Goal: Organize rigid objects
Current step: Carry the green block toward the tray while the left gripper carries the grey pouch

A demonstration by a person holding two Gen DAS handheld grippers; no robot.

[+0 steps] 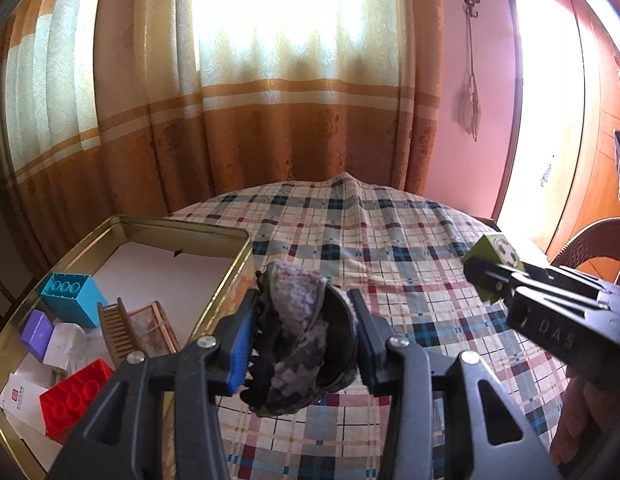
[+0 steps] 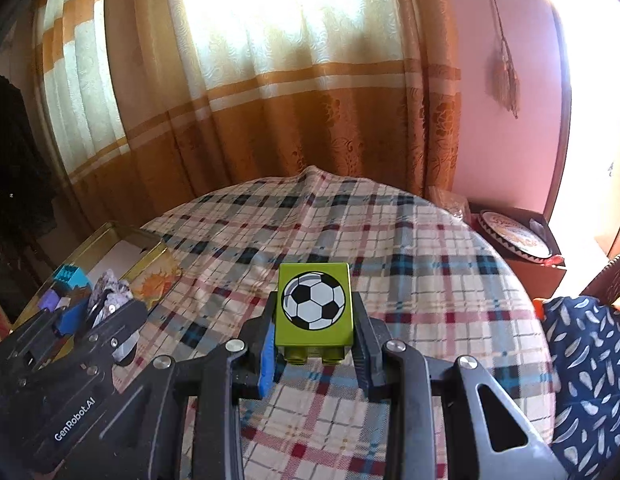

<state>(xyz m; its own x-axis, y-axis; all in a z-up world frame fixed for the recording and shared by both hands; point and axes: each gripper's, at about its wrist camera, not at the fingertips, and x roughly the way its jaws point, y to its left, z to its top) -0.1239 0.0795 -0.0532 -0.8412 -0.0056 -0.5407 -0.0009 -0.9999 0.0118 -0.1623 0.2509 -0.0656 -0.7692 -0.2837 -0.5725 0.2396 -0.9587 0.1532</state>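
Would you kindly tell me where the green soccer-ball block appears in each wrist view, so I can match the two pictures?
Left wrist view: the green soccer-ball block is at the right edge, clamped in the right claw.
Right wrist view: it sits at centre, ball face up, between the claw's fingers.
Shared landmark: the gold tin tray, at the left in both views.

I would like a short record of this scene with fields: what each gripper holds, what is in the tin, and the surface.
left gripper: shut on a dark hair claw clip with mottled grey-purple pattern
right gripper: shut on a green block with a football picture
tin box: open, gold-coloured, at the left on the cloth
tin contents: blue block, purple block, red block, wooden comb, papers
surface: checked cloth
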